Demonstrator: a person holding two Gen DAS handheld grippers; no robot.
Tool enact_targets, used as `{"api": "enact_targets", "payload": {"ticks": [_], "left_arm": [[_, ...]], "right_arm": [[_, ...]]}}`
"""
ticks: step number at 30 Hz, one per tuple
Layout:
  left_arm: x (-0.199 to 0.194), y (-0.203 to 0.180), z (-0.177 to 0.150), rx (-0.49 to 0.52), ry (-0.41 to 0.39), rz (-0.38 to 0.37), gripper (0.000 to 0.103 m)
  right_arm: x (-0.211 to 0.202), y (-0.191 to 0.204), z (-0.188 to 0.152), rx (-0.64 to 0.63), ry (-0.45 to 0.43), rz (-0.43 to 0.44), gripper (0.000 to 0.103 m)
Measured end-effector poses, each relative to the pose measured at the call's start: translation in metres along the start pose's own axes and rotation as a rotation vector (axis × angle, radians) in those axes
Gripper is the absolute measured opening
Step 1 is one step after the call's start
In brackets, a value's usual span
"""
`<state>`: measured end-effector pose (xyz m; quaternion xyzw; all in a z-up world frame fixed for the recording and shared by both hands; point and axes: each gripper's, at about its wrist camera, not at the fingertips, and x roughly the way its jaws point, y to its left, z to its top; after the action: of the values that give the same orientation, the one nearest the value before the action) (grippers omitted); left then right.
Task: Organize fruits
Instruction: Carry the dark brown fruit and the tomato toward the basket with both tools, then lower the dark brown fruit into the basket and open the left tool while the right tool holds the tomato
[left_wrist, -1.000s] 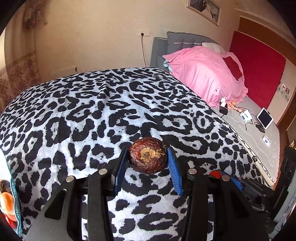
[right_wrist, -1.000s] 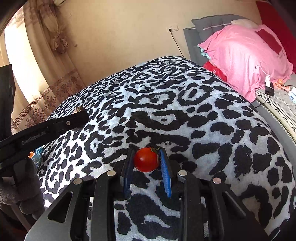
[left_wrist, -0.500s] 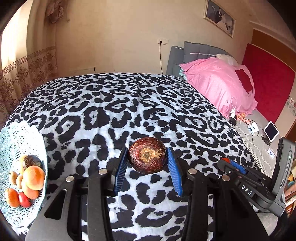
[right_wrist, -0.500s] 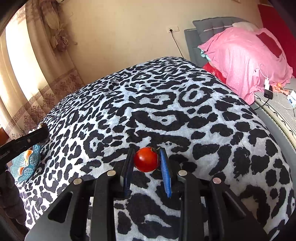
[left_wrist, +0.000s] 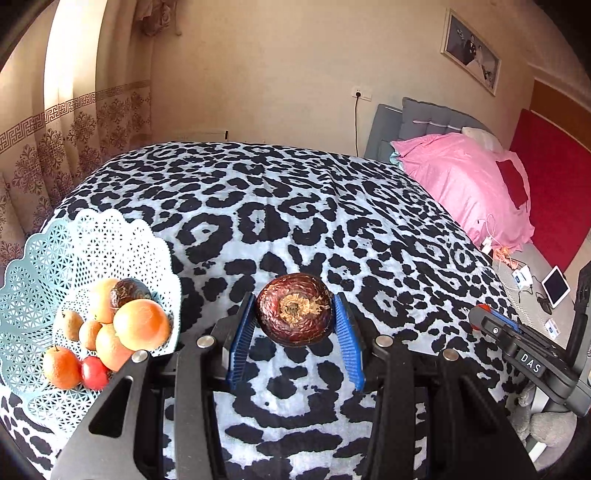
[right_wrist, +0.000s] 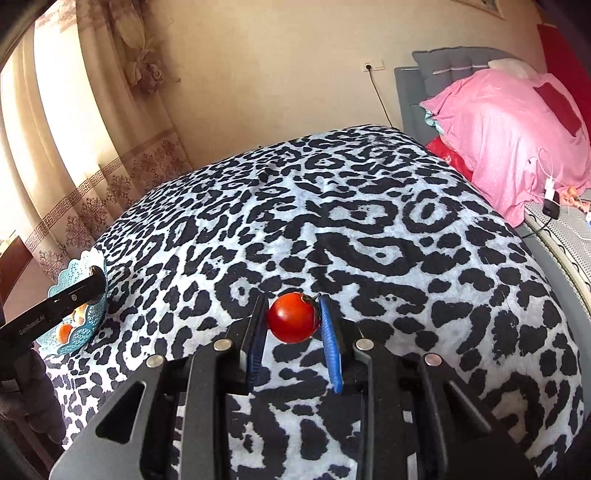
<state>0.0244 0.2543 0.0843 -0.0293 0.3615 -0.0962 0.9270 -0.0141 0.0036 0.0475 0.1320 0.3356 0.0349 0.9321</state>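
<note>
Left gripper (left_wrist: 295, 343): its blue fingers (left_wrist: 242, 341) were clamped on a dark brown, wrinkled round fruit (left_wrist: 294, 309), which was held in the air above the leopard-print surface (left_wrist: 295, 206).
Right gripper (right_wrist: 293, 341): its fingers (right_wrist: 330, 347) were closed narrowly on a small red tomato (right_wrist: 293, 317), also carried clear of the cloth.
Basket (left_wrist: 55, 251): a pale blue lattice basket stood at the left edge of the surface and already held several orange fruits (left_wrist: 141, 324), a dark one, a small red one and a few small brownish ones.
Done so far: judging by the filled basket, most of the fruit had been gathered, and no loose fruit showed on the cloth in either view.
Left to do: the two pieces in the grippers had yet to be set in the basket. The brown fruit was near it, to its right; the tomato was well apart from it.
Change, left view: a second before, only a sliver of the basket showed at the lower left. Now the whole basket lay in view, so the left gripper had swung towards it.
Change, right view: the left gripper's arm had drawn away leftwards and now overlapped the basket. The tomato sat in the fingers just as before.
Grip on both fruits: unchanged across the frames.
Background: a bed with a pink cover (right_wrist: 509, 140) stood to the right, away from the work.
</note>
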Motion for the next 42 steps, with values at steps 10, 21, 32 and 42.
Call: {"api": "enact_targets", "payload": {"ticks": [10,21,32,42], "left_arm": [[-0.022,0.054,-0.001,-0.073,-0.044,0.080,0.044],[-0.043,0.125,-0.013,-0.172,-0.051,0.181,0.044],[-0.043,0.150,-0.024,-0.222,-0.040,0.185,0.046],[-0.070,0.173,-0.023,-0.283,-0.116,0.232,0.074]], "right_arm": [[-0.003,0.049,0.007,-0.089,-0.003,0.064,0.028],[0.005,0.106,0.005,-0.186,0.025,0.147,0.028],[0.011,0.144,-0.003,-0.259,0.054,0.194,0.028],[0.015,0.178,-0.008,-0.329,0.074,0.240,0.028]]}}
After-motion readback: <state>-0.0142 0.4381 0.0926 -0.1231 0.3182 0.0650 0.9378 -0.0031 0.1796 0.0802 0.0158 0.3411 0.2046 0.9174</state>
